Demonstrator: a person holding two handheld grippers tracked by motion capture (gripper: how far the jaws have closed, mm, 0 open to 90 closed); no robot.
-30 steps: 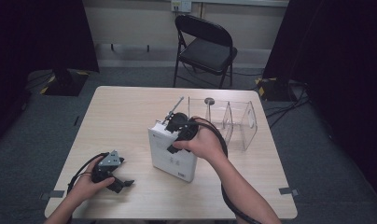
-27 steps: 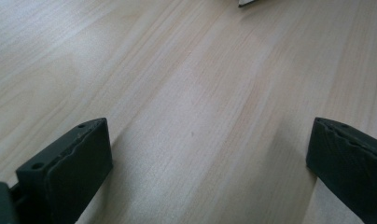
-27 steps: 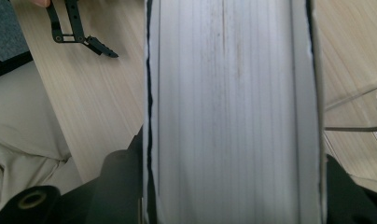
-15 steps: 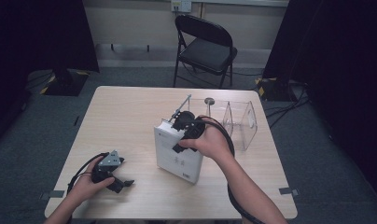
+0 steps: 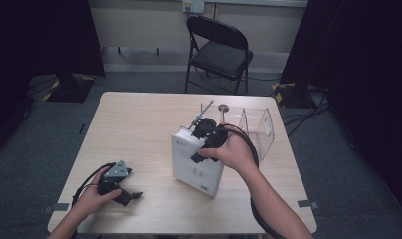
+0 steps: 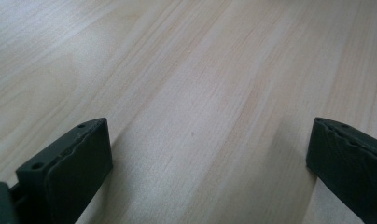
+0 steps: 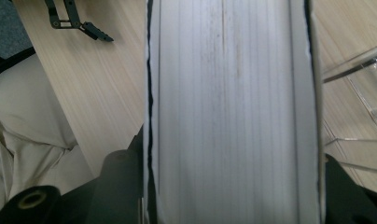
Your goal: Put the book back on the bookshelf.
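Thick white book (image 5: 196,162), page edges faintly stained, clamped in the right hand-held gripper (image 5: 207,141); left hand-held gripper (image 5: 120,188) wide open, empty

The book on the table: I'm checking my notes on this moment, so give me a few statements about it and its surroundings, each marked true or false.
1. The right hand-held gripper is shut on the white book. True; the right gripper view has the page edges filling the space between its jaws.
2. The left hand-held gripper holds a pen. False; its jaws stand open over bare table.
3. A clear plastic holder stands on the table behind the book. True.
4. The book lies flat and closed in the table's middle. False; it is tilted up, held by the gripper.
5. A black folding chair stands beyond the table. True.
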